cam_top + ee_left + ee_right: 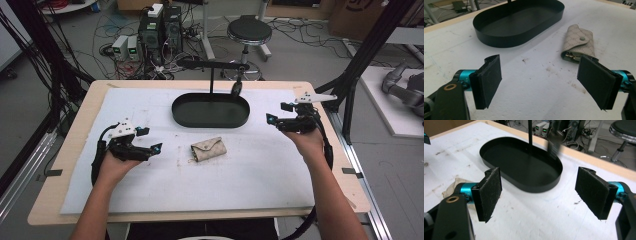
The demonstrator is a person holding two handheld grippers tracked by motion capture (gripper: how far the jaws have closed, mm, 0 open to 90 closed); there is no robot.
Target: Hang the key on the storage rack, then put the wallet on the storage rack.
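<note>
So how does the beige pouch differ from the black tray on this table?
The pouch is small, pale, quilted and soft, its flap snapped shut; the tray is much larger, black, rigid and open-topped with nothing lying in it. The pouch lies nearer the person, between the two claws; the tray stands farther back. Both rest on the white mat, untouched.

left gripper (544, 83) with both black pads wide apart, nothing between them, above the white desk (536, 82). beyond the right pad lies a beige quilted pouch (579, 42), snap uppermost; an oval black tray (499, 37) sits farther back, apart from it.
</note>
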